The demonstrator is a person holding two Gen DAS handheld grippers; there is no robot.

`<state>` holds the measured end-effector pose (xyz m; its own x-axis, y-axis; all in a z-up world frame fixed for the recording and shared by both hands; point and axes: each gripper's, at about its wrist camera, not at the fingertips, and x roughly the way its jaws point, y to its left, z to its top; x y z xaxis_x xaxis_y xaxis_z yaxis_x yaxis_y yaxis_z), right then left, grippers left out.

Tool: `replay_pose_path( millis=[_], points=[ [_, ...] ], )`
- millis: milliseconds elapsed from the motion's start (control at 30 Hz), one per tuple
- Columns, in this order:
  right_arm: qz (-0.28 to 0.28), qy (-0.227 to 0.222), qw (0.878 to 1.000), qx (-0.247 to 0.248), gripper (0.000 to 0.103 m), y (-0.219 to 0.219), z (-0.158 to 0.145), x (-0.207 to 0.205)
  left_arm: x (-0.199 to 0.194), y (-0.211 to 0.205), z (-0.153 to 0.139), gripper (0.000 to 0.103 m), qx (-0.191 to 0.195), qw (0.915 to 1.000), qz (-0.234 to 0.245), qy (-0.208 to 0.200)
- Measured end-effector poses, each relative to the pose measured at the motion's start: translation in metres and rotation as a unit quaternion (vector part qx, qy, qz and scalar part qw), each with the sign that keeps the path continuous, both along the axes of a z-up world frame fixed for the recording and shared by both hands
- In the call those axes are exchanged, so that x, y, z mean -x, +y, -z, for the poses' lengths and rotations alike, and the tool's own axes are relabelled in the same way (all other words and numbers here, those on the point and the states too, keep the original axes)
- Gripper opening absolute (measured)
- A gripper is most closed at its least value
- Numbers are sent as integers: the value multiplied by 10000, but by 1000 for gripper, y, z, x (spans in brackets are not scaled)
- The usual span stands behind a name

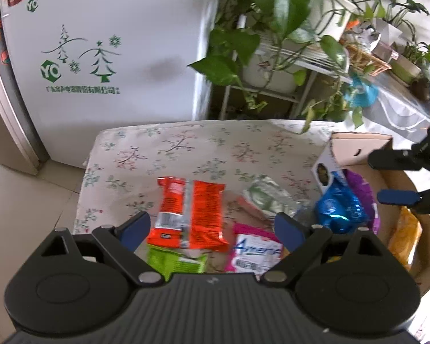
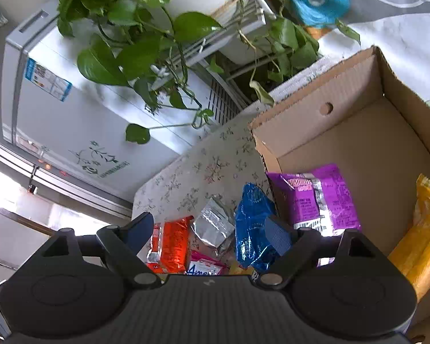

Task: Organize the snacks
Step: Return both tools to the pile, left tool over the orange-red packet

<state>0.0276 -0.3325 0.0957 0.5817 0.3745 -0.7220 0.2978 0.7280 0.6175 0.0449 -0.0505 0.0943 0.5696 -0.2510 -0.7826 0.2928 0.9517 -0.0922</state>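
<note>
Inside cardboard box [image 2: 358,132], right view only: purple packet [image 2: 315,197]. Orange packet [image 1: 190,212] lengthwise away; both grippers [image 1: 212,229] [image 2: 207,230] agape, empty.

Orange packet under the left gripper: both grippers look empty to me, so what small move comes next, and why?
Probably lower the left gripper onto the orange packet and close. Its jaws stand open and empty, with the packet lying between them on the floral cloth. The cardboard box already holds the purple packet and a yellow one.
</note>
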Motion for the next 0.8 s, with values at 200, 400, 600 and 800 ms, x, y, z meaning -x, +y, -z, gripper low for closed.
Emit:
replay_pose_path(
  millis=[200,400,600,800],
  points=[
    [-31,209,9997,148,89,9,13,-9,-14,9,7,93,-63,10000,8,33],
    [-141,355,9991,195,89,21,26,-19,-31,13,14,93,-95,9999,-29,57],
    [-307,390,9985,237,89,35,31,-25,-54,21,25,93,-42,9995,-221,242],
    [-372,534,9943,842,89,45,36,-27,-66,16,40,93,-12,9986,-114,510]
  ],
)
